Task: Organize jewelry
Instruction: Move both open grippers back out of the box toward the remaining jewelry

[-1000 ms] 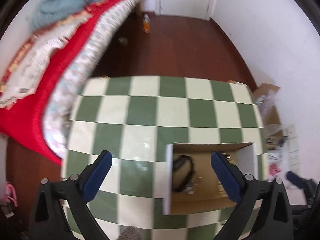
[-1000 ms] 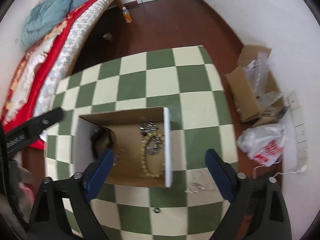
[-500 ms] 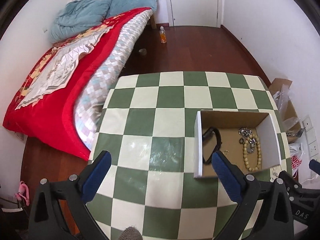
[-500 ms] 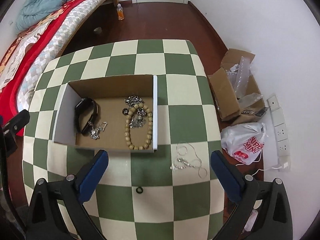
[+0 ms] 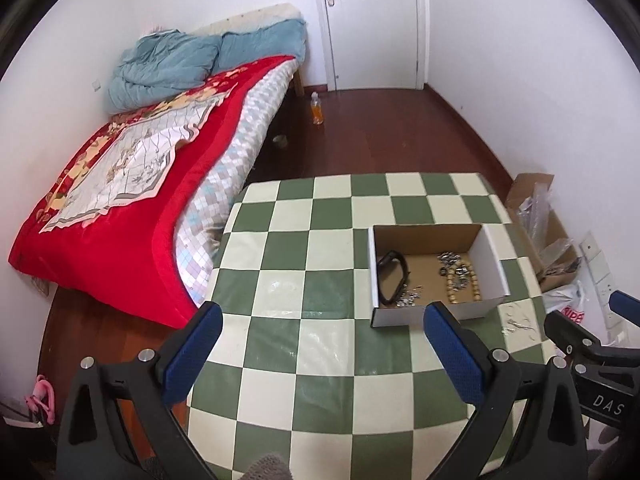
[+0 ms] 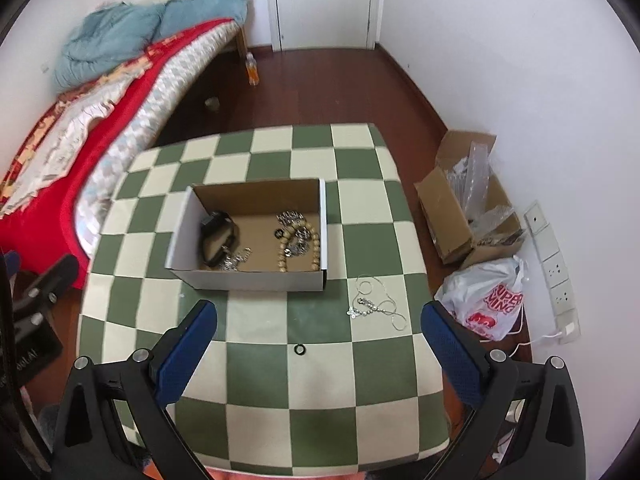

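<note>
Both grippers hang above the green-and-cream checkered table [image 6: 256, 368], jaws spread wide and holding nothing. Ahead of the right gripper [image 6: 318, 344] sits the open cardboard box [image 6: 256, 280] with a black watch [image 6: 218, 236], a wooden bead bracelet [image 6: 316, 248] and silver pieces too tangled to separate. A thin silver necklace [image 6: 376, 306] lies outside, just right of the box; a small black ring [image 6: 299, 349] lies between the fingertips. From the left gripper [image 5: 322, 338], the box's near wall hides part of its contents.

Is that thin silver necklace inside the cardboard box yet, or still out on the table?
Out. The silver necklace lies loose on the checkered table, just past the near right corner of the cardboard box, apart from it.
</note>
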Demonstrator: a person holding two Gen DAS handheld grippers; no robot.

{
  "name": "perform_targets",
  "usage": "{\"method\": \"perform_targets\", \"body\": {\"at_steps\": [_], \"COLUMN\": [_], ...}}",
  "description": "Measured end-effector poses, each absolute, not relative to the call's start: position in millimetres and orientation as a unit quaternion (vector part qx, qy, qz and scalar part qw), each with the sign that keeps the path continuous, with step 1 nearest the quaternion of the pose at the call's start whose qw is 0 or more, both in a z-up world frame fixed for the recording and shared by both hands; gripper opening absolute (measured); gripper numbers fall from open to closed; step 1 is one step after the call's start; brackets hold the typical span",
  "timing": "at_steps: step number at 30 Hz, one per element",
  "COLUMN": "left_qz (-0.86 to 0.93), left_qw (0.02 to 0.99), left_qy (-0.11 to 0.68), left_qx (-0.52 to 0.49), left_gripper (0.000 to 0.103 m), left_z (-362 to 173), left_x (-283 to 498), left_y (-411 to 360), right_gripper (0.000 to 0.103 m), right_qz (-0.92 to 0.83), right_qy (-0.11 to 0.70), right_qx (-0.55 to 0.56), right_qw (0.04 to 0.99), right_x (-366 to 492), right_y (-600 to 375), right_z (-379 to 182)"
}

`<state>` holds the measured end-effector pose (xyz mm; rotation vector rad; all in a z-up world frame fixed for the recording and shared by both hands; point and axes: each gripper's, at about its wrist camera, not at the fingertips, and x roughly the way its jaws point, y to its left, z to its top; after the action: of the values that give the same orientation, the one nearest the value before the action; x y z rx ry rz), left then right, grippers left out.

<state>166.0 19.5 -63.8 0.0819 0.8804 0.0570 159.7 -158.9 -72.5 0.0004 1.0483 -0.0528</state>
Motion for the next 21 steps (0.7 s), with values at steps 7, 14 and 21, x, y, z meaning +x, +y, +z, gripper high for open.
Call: {"method": "perform_targets", "body": {"at_steps": [7,14,21], "left_qz": [0.031,0.069,0.080], "left_qw": [0.916,0.914,0.885], "left_qy": [0.398,0.396,0.454], "left_qx": [0.031,0.054,0.062], "left_gripper": [0.102,0.102,0.102], "left_z": [-34,-40,-113], "left_x": [136,121,139], "left_y": [24,15,-11], "right_gripper": [0.103,0.102,0.060], "right_qz": [-0.025,-0.023,-0.026], "right_qy": [0.459,0.476,0.523], "right_qx": [0.001,0.027,0.055], "right_qw": [0.888,0.879,0.850], "right_x": [121,100,120], "right_y": [-151,-170,-225], "right_z": [-29,-35,-104]}}
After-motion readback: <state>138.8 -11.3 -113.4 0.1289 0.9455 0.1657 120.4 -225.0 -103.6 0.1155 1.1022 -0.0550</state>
